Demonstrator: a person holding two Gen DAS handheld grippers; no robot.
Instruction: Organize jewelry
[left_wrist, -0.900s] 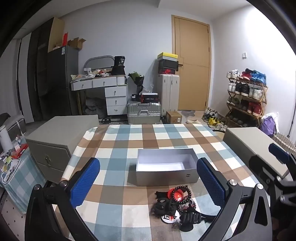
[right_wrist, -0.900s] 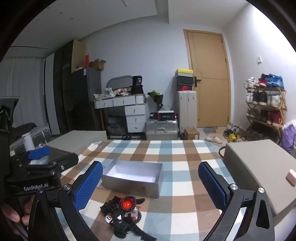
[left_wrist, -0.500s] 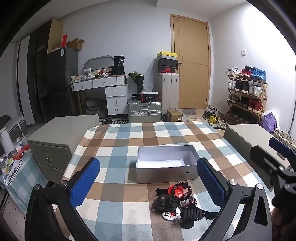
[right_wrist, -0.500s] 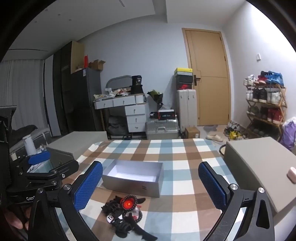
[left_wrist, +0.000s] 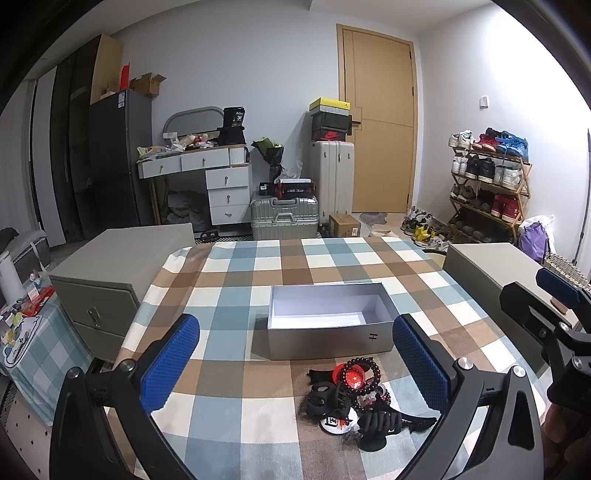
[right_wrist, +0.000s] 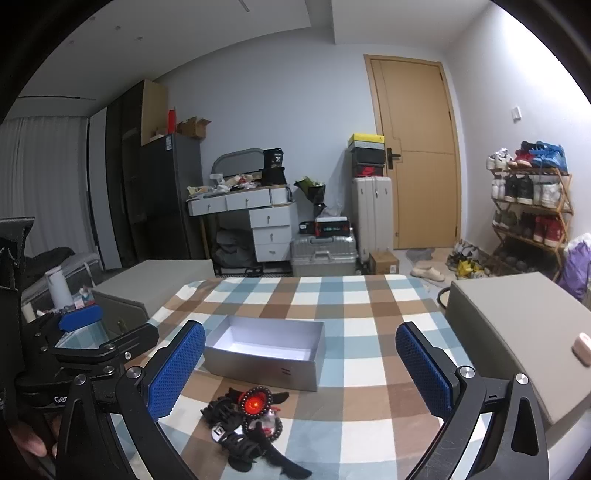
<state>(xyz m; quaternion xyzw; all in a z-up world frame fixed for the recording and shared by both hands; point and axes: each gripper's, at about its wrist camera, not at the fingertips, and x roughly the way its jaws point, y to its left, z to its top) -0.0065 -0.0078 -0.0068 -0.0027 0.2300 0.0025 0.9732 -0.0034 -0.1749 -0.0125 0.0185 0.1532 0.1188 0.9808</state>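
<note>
A tangle of jewelry (left_wrist: 354, 398), dark bead bracelets looped around a red disc among black hair clips, lay on the checked tablecloth (left_wrist: 236, 295) just in front of the open grey box (left_wrist: 328, 334). The pieces looked light and loose (the bead strings limp, the clips stiff), likely best pinched singly at a loop's outer edge. The left gripper (left_wrist: 295, 365) and right gripper (right_wrist: 301, 373) hovered short of the pile, tongs spread wide and holding nothing.

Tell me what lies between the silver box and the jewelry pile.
Only bare checkered tablecloth between silver box and jewelry pile; left wrist view shows it.
</note>
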